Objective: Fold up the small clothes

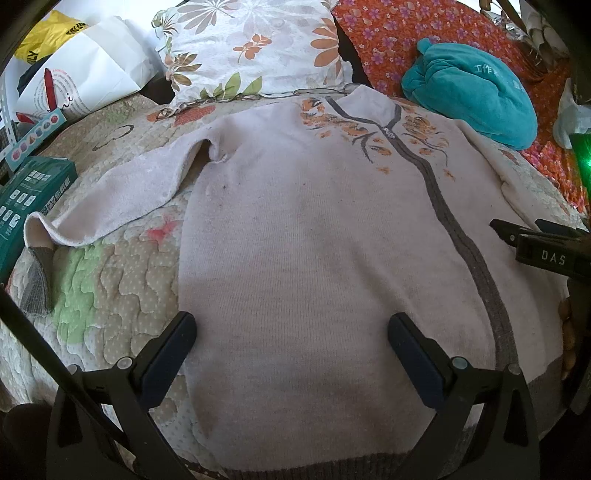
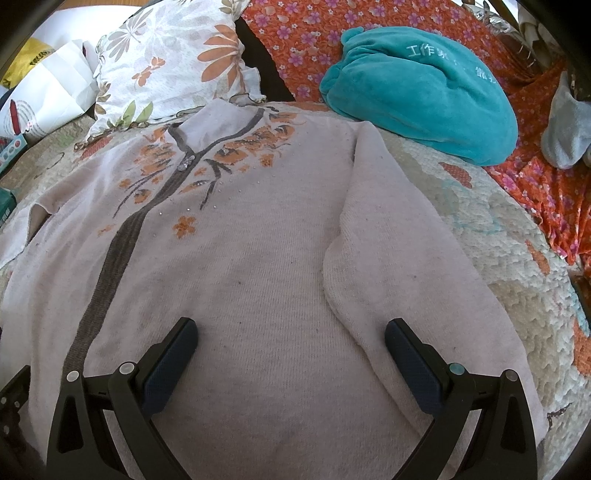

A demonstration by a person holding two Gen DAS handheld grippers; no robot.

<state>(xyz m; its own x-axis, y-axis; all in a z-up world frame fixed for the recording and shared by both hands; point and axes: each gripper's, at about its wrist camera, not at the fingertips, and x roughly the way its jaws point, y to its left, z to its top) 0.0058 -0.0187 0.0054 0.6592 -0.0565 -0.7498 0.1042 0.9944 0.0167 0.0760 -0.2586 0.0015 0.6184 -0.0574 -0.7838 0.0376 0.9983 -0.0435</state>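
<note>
While both grippers hang above it with nothing in them, a pale pink knitted cardigan point(image 1: 314, 229) lies spread face up on a quilted bed cover point(image 1: 122, 288). Its grey zip band point(image 1: 450, 221) runs from the collar down to the grey hem, with orange flowers stitched on either side near the top. The left gripper point(image 1: 291, 336) is spread wide, its fingers over the lower front of the cardigan, one near the garment's edge. The right gripper point(image 2: 290, 341) is equally wide apart and sits over the other half, close to where one sleeve point(image 2: 399, 258) lies folded down along the body. The other sleeve point(image 1: 122, 199) stretches out sideways across the bed cover, its grey cuff point(image 1: 37, 284) at the end. In the left wrist view, the right gripper shows at the right edge, above the cardigan. A flowered pillow point(image 1: 255, 48) rests just beyond the collar, and a teal plush bundle point(image 2: 424, 92) sits beside it on an orange floral cloth point(image 2: 306, 33). A green box point(image 1: 26, 199) and a white paper bag point(image 1: 88, 70) lie near the outstretched sleeve.
</note>
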